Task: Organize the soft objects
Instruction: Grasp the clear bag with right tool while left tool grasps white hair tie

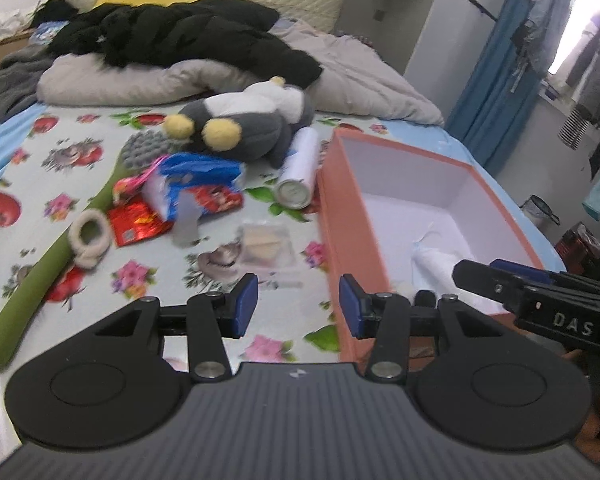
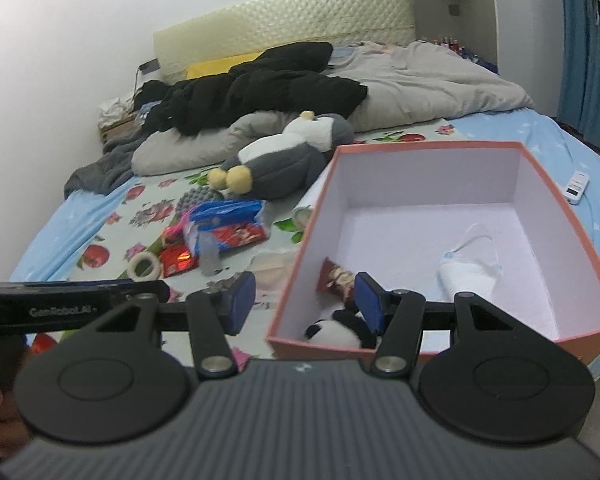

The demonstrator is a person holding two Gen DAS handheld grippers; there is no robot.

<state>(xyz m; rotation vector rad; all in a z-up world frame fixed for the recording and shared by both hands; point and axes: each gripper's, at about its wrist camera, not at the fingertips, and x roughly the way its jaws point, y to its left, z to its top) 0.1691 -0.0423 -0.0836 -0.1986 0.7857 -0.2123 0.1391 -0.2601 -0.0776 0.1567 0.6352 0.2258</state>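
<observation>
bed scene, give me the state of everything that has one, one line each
left gripper: open, nothing between its pads
right gripper: open, holding nothing
orange box: lid off, partly filled
panda plush: lying in the box's near corner
white rolled cloth: lying inside the box
penguin plush: lying on its side on the bed, outside the box
white tube: lying flat beside the box
blue tissue pack: torn open, on the bed

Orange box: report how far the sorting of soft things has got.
Done: the orange box already holds a small panda plush, a white rolled cloth and a red packet. In hand: nothing; both hand-held grippers are open and empty. Left: the penguin plush and the fluffy ring lie on the bed.
</observation>
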